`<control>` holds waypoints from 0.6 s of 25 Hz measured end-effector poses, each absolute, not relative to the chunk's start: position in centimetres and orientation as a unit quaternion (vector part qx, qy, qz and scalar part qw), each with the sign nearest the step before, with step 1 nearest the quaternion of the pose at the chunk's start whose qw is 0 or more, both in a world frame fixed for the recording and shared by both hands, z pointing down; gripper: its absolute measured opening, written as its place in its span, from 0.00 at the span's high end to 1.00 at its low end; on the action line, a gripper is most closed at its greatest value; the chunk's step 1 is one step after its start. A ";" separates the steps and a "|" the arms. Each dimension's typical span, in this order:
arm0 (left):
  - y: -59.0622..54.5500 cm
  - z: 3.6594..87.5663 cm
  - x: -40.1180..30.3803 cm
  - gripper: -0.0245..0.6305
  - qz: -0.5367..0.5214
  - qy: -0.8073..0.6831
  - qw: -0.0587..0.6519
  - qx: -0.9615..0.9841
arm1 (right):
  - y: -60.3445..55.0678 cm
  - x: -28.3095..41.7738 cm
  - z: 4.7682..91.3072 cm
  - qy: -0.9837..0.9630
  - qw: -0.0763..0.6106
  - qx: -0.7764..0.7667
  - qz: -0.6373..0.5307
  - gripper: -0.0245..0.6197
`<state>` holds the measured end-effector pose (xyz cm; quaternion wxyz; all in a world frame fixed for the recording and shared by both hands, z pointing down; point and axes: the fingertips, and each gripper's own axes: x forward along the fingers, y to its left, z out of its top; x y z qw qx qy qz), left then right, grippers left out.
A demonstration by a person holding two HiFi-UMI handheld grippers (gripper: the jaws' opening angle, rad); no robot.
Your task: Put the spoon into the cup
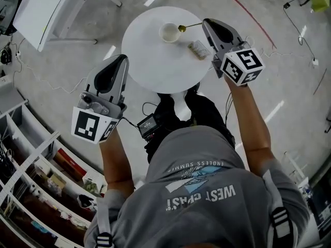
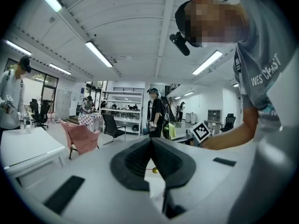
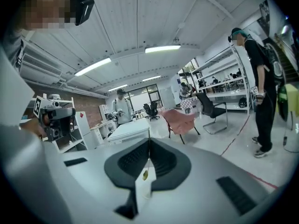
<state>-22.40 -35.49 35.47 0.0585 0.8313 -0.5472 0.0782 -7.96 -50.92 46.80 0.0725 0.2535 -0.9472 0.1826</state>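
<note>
**Right gripper** [image 1: 205, 21]: fingers [image 3: 133, 160] closed on the handle end of the spoon [image 1: 189, 26].
**Spoon:** the gold bowl points ahead of those fingers. I cannot tell whether it is lifted off the desk [image 1: 155, 61].
**Cup** [image 1: 169, 33]: upright, just beyond the spoon bowl.
**Left gripper** [image 1: 123, 59]: fingers [image 2: 135, 160] pressed together on nothing, well apart from the cup.
**Small packet** [image 1: 199, 49]: beneath the right fingers, untouched.
**Step:** apparently carrying the spoon to the cup.
**Next move:** likely bring the bowl over the rim, tip it down inside, then part the fingers.

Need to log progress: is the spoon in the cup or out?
Out. The spoon is held by the right gripper, its gold bowl at the cup rim, not inside.
</note>
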 end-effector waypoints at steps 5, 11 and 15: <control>-35.4 36.9 -22.6 0.96 0.077 -0.552 0.071 0.828 | -51.5 -8.4 50.4 -0.941 0.085 0.259 0.200 0.95; -35.0 37.8 -22.6 0.96 0.076 -0.552 0.087 0.826 | -52.2 -8.8 53.5 -0.934 0.107 0.270 0.210 0.95; -35.0 38.7 -22.6 0.96 0.076 -0.551 0.096 0.826 | -52.6 -9.1 55.5 -0.930 0.118 0.274 0.214 0.95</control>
